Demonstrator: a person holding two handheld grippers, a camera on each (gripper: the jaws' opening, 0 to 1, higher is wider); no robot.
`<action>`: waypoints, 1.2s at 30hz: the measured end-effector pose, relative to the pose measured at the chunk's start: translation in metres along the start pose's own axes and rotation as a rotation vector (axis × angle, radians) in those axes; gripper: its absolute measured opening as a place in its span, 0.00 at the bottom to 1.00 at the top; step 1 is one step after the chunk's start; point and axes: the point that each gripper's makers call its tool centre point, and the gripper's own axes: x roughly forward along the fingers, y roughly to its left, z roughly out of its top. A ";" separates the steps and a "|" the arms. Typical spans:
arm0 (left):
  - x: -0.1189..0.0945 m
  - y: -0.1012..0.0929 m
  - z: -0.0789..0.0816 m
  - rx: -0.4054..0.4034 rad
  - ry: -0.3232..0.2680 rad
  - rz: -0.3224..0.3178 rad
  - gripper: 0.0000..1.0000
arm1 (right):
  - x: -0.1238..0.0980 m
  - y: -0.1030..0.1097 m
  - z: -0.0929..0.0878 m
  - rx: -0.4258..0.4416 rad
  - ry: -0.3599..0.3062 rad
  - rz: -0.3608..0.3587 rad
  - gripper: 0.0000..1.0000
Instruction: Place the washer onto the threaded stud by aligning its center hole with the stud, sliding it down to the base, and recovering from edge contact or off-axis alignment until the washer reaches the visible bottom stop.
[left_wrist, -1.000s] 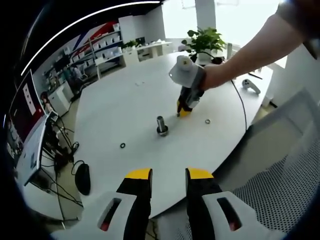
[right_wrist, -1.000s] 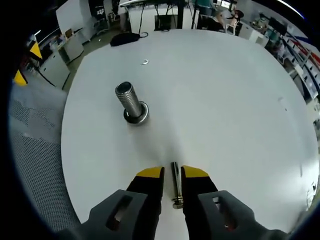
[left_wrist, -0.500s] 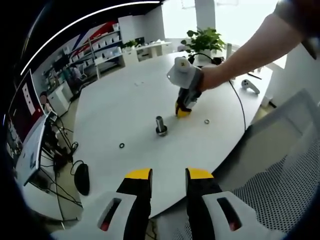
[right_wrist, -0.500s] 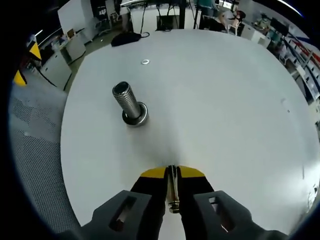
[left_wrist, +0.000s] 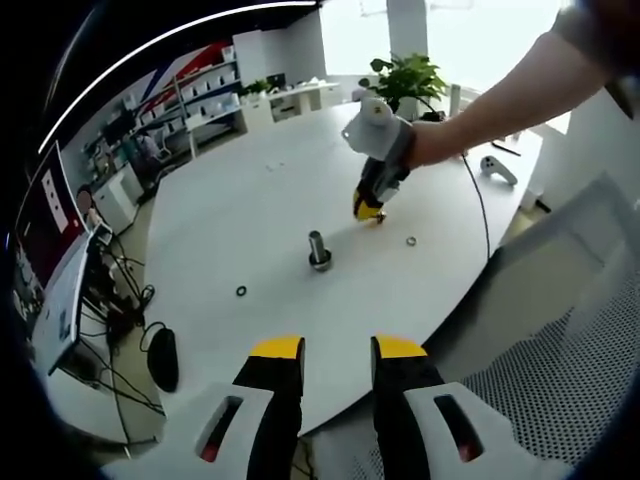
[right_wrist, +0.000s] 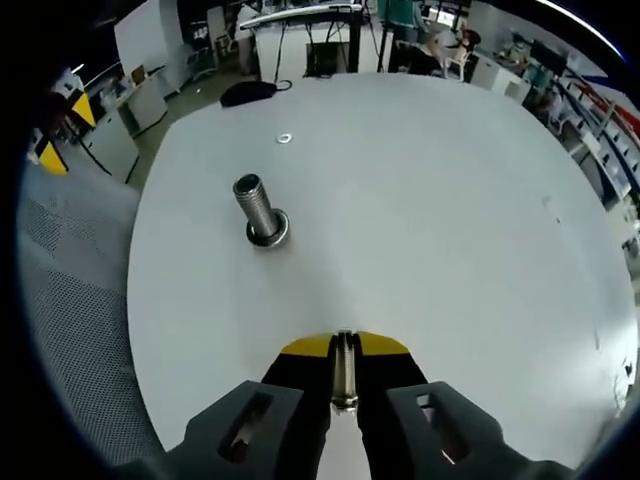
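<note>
White worktop (right_wrist: 450, 200) spreads under both our grippers, and the stud (right_wrist: 258, 207) stands upright on it, threads up, its base ringed by a dark collar. In the right gripper view we have the right gripper (right_wrist: 344, 350) clamped on the washer (right_wrist: 344, 372), which sits edge-on between the yellow tips, a thin metal strip running up the gap. It is lifted off the worktop, short of the stud and off to one side of it, so the hole is not over the stud. Beyond the stud a second small ring (right_wrist: 285, 137) lies flat on the worktop, well apart from it

In the left gripper view our left gripper (left_wrist: 337, 352) hangs at the near edge of the worktop (left_wrist: 250, 200) with its jaws parted and nothing between them. From here we see the right gripper (left_wrist: 368, 208) come in from the right, held in a hand (left_wrist: 425, 145), its yellow tips pointing down just above the surface. The stud (left_wrist: 319, 250) stands near it, between the two grippers. A pale ring (left_wrist: 411, 241) lies beside the right gripper, and a dark ring (left_wrist: 241, 291) lies on the other side of the stud, well apart. A potted plant (left_wrist: 407, 80) stands at the far edge of the worktop
</note>
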 end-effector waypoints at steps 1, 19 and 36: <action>0.000 0.000 0.000 0.001 0.000 -0.001 0.24 | -0.002 0.000 -0.001 -0.001 -0.006 -0.004 0.09; 0.001 -0.003 -0.002 0.023 0.013 -0.013 0.24 | -0.040 -0.010 -0.016 0.053 -0.115 -0.083 0.09; 0.000 -0.004 -0.002 0.028 0.011 -0.010 0.24 | -0.045 -0.009 -0.024 0.103 -0.118 -0.084 0.09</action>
